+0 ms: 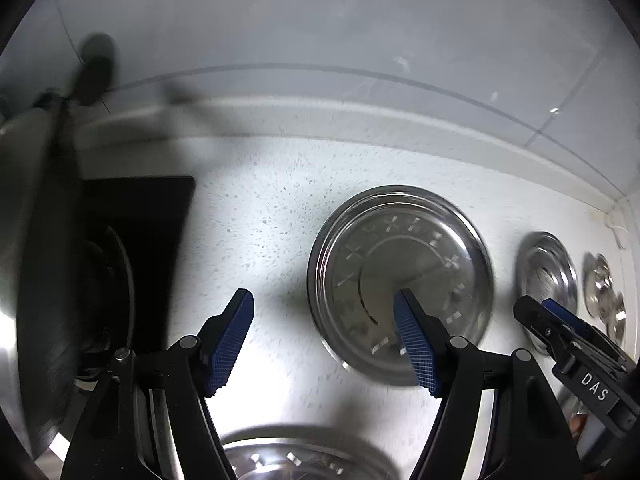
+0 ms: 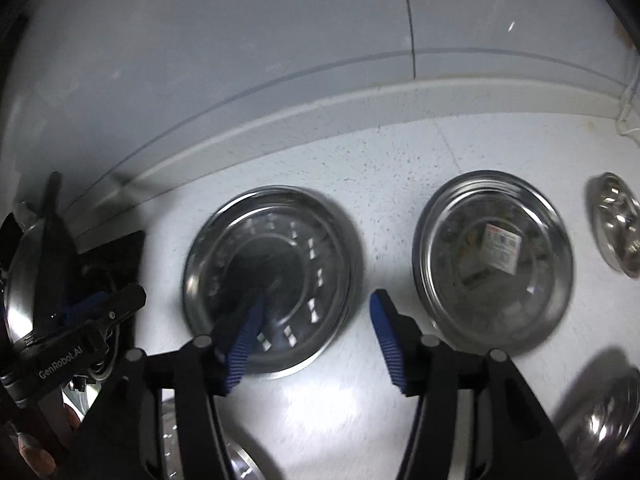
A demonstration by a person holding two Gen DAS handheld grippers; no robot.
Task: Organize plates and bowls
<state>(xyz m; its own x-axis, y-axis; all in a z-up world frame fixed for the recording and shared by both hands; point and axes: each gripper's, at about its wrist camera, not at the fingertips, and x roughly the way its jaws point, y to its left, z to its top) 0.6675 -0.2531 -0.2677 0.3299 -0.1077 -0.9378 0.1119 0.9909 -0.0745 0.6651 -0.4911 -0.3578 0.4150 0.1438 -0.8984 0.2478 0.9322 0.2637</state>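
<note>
Both pairs of tongs are hanging wide apart and empty over the speckled white table (image 1: 260, 232), so the step in hand appears to be the approach before a first pick.

The left tongs (image 1: 324, 344) are hovering with their right blue pad over the near rim of the round stainless-steel plate with the stamped ring pattern (image 1: 400, 240), which is lying flat just ahead and to their right. The right tongs (image 2: 316, 336) are straddling that same plate's (image 2: 280, 240) right edge, their left finger over the steel and their right finger over bare table. Whether either pad is touching the metal cannot be told, since the frames are blurred.

Ahead and to the right of the right tongs, a second round steel dish with a paper label inside (image 2: 496, 256) is sitting, and beyond it a small shiny steel bowl (image 2: 616, 224). Another steel rim (image 1: 296, 452) is showing directly beneath the left tongs.

The next move probably calls for one pair of tongs to drop lower, set one finger inside the plate's rim and one outside, and close firmly; thin, slick steel is likely to slip from a shallow pinch.
</note>
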